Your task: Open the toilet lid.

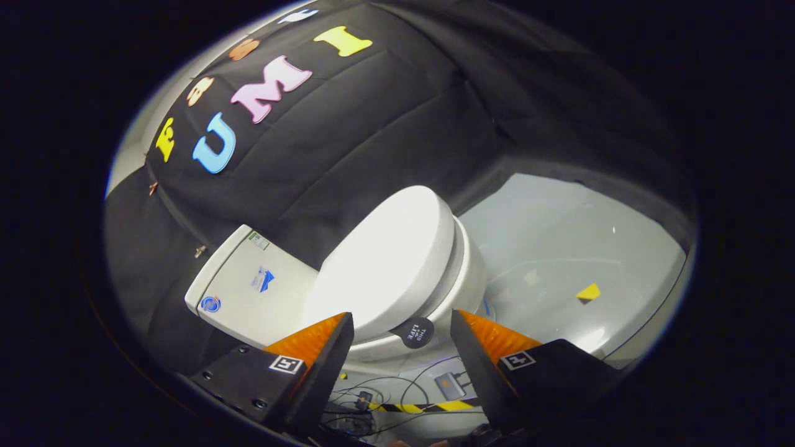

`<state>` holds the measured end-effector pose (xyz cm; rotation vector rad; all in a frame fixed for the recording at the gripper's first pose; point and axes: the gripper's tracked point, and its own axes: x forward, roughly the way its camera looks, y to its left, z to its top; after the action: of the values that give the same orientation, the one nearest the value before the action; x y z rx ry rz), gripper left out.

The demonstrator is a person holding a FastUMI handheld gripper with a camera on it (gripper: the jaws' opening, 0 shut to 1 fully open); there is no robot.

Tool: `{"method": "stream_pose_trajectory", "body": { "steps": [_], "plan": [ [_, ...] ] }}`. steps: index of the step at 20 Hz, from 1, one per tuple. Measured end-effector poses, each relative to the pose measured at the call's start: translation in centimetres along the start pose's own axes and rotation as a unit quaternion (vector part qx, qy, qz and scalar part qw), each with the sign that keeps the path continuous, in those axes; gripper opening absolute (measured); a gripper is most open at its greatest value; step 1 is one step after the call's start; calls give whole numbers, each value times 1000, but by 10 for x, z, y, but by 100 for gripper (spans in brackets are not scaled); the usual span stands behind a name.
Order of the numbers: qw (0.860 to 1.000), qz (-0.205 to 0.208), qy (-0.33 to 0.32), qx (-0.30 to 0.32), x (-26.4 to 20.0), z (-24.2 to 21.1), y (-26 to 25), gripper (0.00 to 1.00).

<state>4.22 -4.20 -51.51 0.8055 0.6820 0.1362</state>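
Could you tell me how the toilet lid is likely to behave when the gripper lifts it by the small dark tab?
The lid looks rigid, so it should probably swing up in one piece. Its glossy surface may be slippery. The tab, between the open gripper fingers, looks small and may flex.

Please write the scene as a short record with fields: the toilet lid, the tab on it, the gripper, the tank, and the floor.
lid: toilet lid is down, closed over the bowl
tab: a small dark round tab sticks out at the lid's edge, between the fingers and just ahead of them
gripper: gripper open, fingers apart on either side of the tab, not touching the lid
tank: white tank beside the lid, stickers on it
floor: pale floor beyond the toilet, with a yellow mark; cables below the fingers
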Motion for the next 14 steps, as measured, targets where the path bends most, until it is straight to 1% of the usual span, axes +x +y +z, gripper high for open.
{"method": "stream_pose_trajectory", "body": {
  "steps": [3, 5, 7, 9, 11, 12, 13, 14],
  "plan": [
    [997, 3, 28, 67, 11, -12, -16, 98],
    [993, 8, 59, 104, 21, -27, -21, 99],
    [988, 14, 81, 131, 31, -37, -23, 96],
    [984, 28, 88, 152, 38, -37, -18, 96],
    [981, 38, 93, 167, 47, -37, -12, 82],
    [980, 41, 96, 170, 52, -40, -11, 82],
    [980, 28, 104, 168, 47, -36, -19, 69],
    [979, 21, 114, 166, 61, -48, -17, 57]
  ]
}}
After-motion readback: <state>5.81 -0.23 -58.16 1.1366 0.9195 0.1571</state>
